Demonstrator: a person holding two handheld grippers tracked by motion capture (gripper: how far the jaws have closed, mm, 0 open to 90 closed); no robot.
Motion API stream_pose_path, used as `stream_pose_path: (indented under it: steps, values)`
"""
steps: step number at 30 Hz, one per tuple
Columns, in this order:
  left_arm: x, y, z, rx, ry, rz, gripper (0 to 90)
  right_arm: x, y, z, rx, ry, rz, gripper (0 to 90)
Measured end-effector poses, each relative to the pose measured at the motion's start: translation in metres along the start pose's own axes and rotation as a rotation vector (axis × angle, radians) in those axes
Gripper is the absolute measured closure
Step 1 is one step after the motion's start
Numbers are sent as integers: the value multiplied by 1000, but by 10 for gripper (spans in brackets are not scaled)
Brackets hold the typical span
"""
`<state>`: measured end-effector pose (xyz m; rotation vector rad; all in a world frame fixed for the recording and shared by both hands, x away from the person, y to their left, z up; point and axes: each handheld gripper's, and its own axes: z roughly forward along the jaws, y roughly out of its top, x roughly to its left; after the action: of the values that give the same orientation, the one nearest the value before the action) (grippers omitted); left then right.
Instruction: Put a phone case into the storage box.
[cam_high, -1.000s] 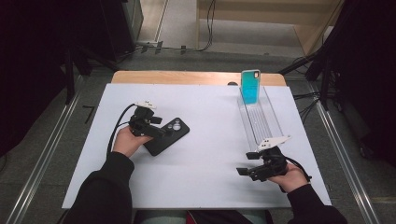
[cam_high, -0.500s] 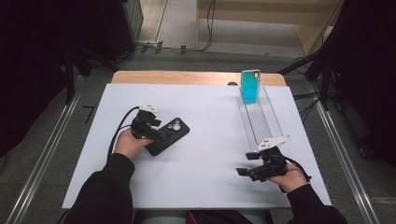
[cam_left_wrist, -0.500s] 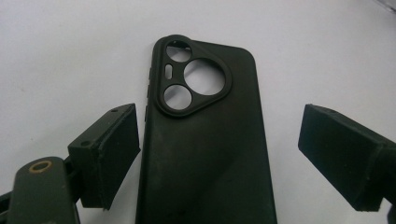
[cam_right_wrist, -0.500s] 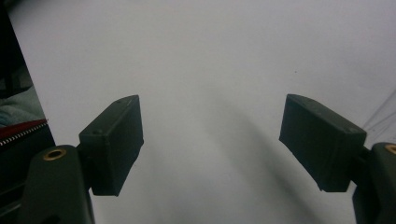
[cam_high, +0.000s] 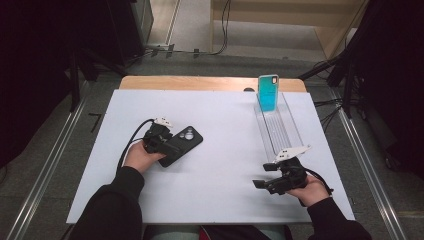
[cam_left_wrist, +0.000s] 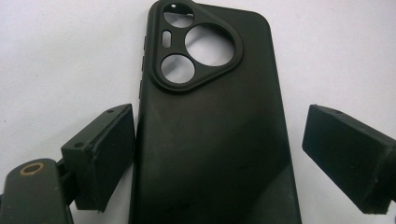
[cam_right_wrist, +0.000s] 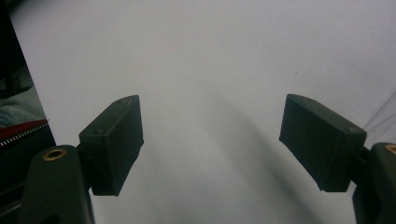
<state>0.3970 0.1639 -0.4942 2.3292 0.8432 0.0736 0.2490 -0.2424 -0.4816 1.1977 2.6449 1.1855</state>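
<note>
Two spread grippers: the left gripper (cam_left_wrist: 212, 154) straddles the black phone case (cam_left_wrist: 210, 121) lying flat left of the white mat's (cam_high: 225, 135) centre, one pad near its edge; the right gripper (cam_right_wrist: 210, 144) hovers empty over bare mat

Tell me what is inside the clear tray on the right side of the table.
A teal phone case stands upright at the far end of the clear tray. The rest of the tray looks bare. What lies behind the case is hidden.

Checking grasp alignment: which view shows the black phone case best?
Left gripper view: the black phone case lies close up between the open jaws, camera cutouts clear. In the high view it is small, beside the left gripper.
</note>
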Motion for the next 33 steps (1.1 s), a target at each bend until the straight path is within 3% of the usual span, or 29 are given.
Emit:
stream_pose_path:
  steps: [6,17,24,33]
  values:
    - [-5,-6,2,-37,34,8,100,0,0,0,1,-1,-2,198]
    - [-19,-12,8,-44,146,109,103,1,0,0,3,-2,-4,199]
    - [-19,-15,8,-68,154,100,122,1,0,0,2,-1,-3,199]
    - [-20,-11,7,-37,156,92,144,1,0,0,2,-2,-5,199]
